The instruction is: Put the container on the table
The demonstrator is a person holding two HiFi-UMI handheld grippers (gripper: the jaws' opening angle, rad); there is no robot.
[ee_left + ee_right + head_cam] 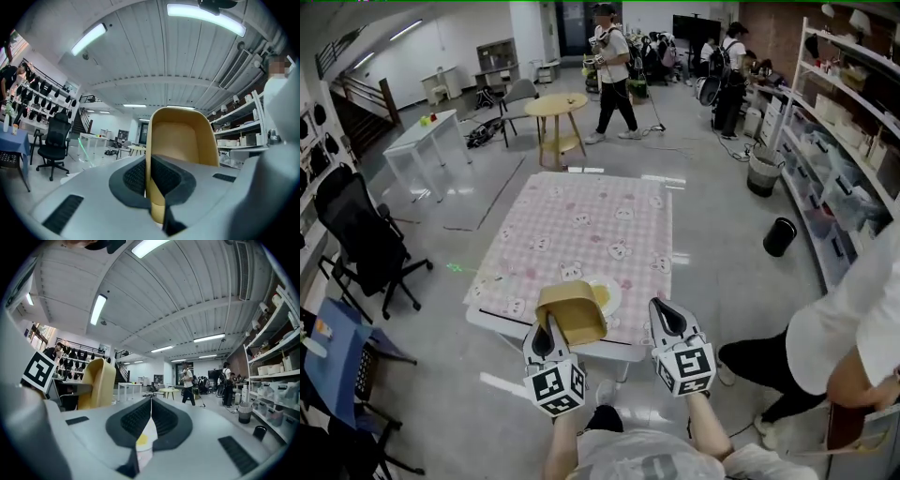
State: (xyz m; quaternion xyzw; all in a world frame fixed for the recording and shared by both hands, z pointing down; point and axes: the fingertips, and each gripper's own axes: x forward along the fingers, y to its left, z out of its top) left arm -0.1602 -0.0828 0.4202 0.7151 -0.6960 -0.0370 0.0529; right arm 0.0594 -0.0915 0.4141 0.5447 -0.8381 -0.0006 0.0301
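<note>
Mustard-yellow, round-cornered open container, tilted, with one wall clamped between the left gripper jaws above the pink-checked table. Right gripper jaws together, empty.

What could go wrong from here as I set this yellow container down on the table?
1. The left gripper pinches the container by one wall only, so it may twist or slip while lowering.
2. It hangs over the near edge of the table; released there, it could tip off.
3. A plate lies close by; the container might land partly on its rim and rock.
</note>
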